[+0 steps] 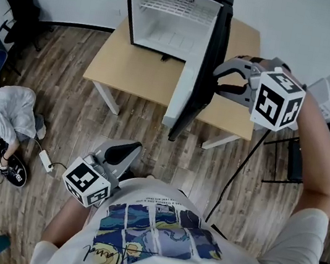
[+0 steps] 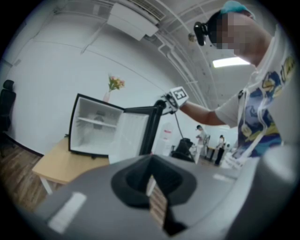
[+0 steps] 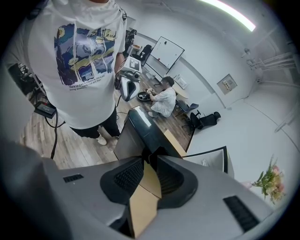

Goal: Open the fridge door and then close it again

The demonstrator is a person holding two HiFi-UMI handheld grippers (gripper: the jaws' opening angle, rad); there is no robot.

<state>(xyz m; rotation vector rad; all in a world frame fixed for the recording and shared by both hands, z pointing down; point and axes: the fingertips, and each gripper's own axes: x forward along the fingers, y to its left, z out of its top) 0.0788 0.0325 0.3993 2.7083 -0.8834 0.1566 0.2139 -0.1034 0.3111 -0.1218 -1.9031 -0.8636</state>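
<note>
Low at the left, the left claw (image 1: 126,151) hangs just before the person's shirt (image 1: 160,234) with its jaws pressed together on nothing, well apart from the fridge (image 1: 172,16), which stands on the wooden surface (image 1: 132,66) with its door (image 1: 192,82) swung wide toward the person. Further right, the right claw (image 1: 219,76) has its jaws drawn together, empty, tips against the door's black outer face by its upper edge
</note>
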